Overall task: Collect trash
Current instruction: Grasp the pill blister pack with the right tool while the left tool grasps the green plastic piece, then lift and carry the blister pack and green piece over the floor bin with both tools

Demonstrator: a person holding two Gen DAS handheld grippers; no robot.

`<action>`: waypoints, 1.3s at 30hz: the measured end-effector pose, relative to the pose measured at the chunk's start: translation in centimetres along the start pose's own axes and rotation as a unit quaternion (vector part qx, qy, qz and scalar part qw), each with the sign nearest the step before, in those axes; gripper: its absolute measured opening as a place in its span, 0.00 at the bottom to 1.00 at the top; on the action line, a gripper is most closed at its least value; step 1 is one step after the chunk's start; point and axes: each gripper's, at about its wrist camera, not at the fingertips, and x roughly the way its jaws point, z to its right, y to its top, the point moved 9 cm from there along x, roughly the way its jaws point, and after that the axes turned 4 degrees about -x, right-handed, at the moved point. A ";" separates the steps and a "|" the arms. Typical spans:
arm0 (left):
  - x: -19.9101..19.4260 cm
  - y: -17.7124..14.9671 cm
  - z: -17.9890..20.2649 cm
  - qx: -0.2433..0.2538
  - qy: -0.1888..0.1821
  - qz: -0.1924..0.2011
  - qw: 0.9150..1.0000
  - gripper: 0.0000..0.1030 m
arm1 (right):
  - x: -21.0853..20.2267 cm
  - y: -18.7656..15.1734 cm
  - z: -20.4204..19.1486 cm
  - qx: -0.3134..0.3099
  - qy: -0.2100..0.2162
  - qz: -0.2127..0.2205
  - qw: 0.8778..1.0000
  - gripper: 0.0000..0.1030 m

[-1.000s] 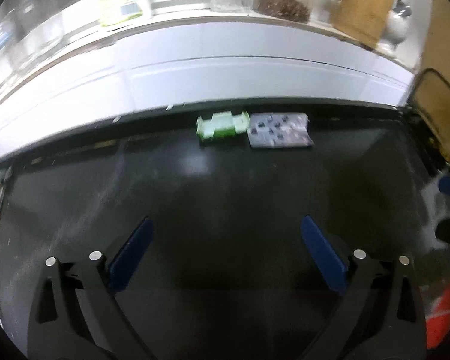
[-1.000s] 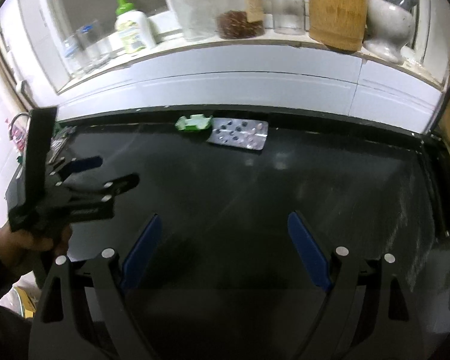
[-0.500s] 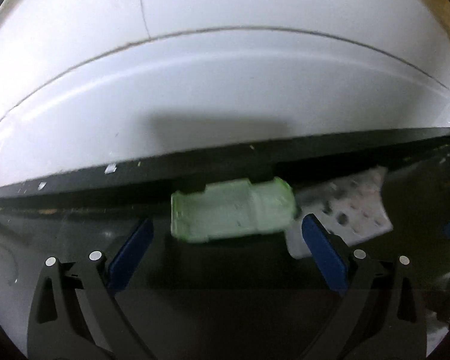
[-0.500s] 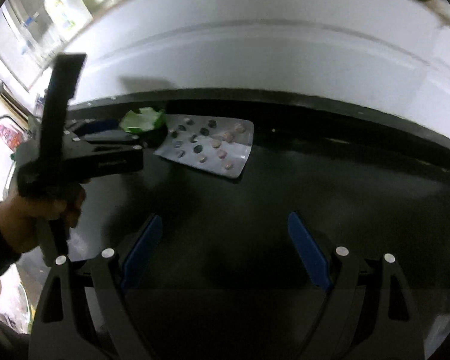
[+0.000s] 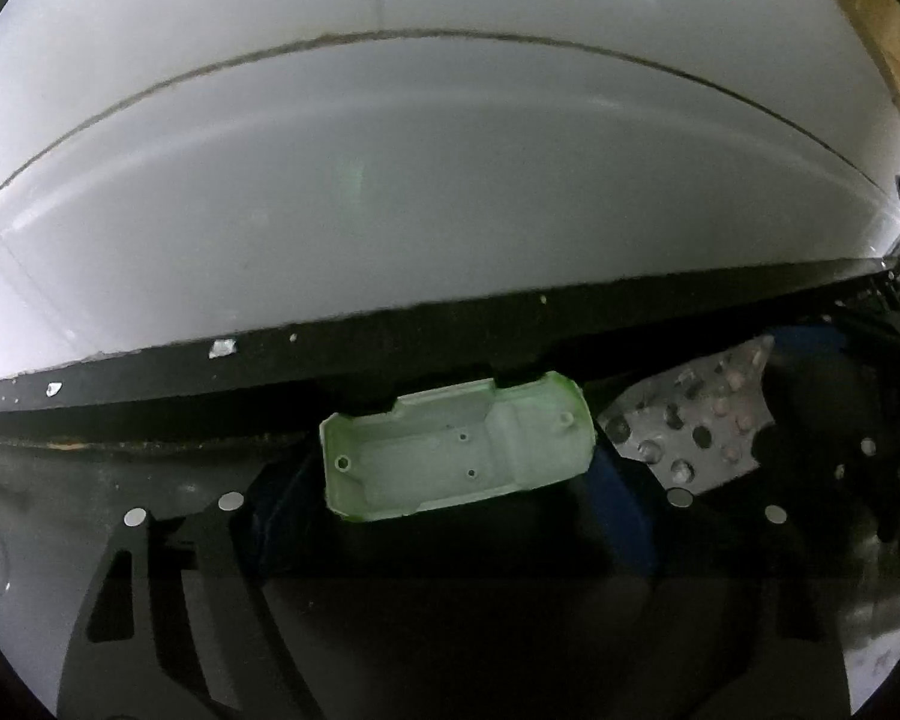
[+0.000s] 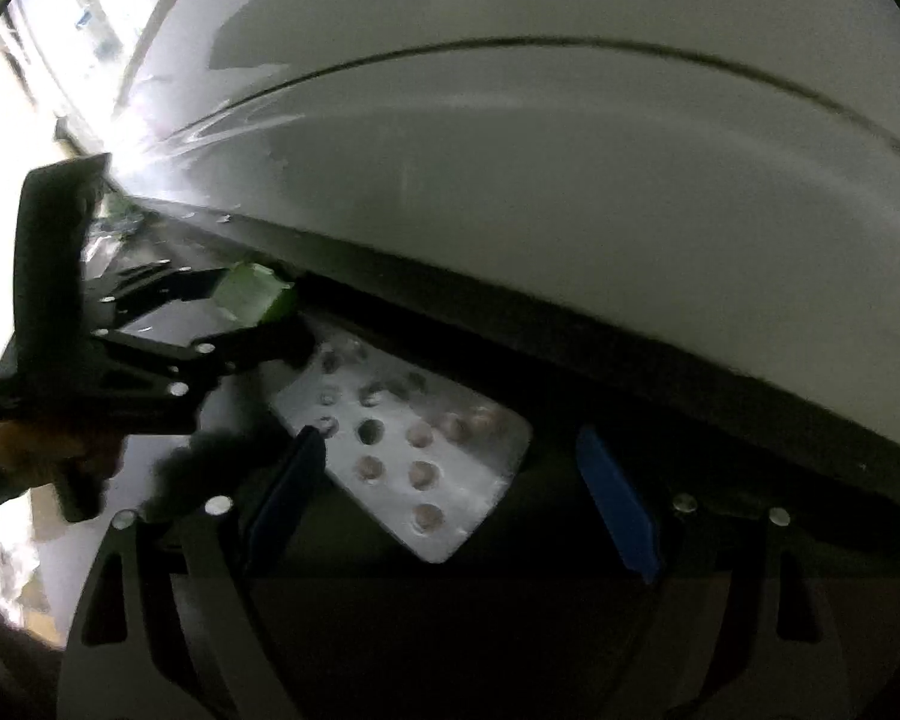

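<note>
Both claws are open: left gripper (image 5: 456, 495) around green plastic tray (image 5: 456, 450), right gripper (image 6: 456, 498) around blister pack (image 6: 414, 456), white wall (image 5: 450, 180) just behind

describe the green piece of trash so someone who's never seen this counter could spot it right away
Follow the black countertop back to the white tiled wall. There lies the green plastic shell, hollow side up, between the open left tongs. Unlike the flat silver blister pack on its right, it is pale green and tray-shaped.

Glossy black countertop (image 5: 150, 468), white tiled wall (image 5: 426, 180) behind it, white crumbs (image 5: 222, 348) along the edge
</note>
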 end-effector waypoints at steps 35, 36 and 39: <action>-22.4 -12.4 1.9 -0.012 0.018 0.049 0.999 0.76 | -15.8 -5.9 -17.7 -0.029 -0.051 0.046 0.997 0.04; -23.2 -13.5 2.0 -0.011 0.018 0.048 0.999 0.76 | -16.1 -6.5 -18.5 -0.028 -0.052 0.046 0.997 0.04; -24.6 -15.8 2.0 -0.006 0.017 0.048 0.999 0.76 | -16.6 -7.9 -20.7 -0.027 -0.058 0.049 0.997 0.04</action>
